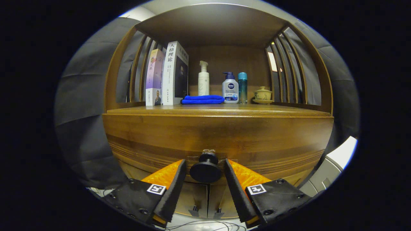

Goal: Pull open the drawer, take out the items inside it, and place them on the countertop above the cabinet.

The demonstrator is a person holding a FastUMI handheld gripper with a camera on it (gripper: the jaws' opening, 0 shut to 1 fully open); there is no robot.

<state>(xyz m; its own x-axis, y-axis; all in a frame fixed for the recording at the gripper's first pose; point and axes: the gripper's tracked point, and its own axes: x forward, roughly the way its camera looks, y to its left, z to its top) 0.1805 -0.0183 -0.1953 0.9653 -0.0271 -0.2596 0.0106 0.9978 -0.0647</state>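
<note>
Nearest the camera, the gripper (205,171) has its two fingers spread on either side of the round black drawer knob (205,170); the knob sits between the tips, and whether both press on it I cannot tell. One such knob is fixed at the middle of the closed wooden drawer front (218,134), a wide brown panel with grooved lines along its lower edge. Below it are two small cabinet doors (207,199), each with a small handle.

Above the drawer runs the brown wooden countertop (289,110). Toward its left end stand two upright books (167,75). Near the middle lies one folded blue cloth (202,99), with one white pump bottle (203,80) behind it. Right of the cloth stand one white pump bottle with a blue cap (230,88) and one slim teal bottle (242,86). Toward the right end sits one pale lidded cup on a saucer (262,95).

Slatted wooden sides and a wooden roof enclose the countertop. Grey cloth hangs behind the cabinet.
</note>
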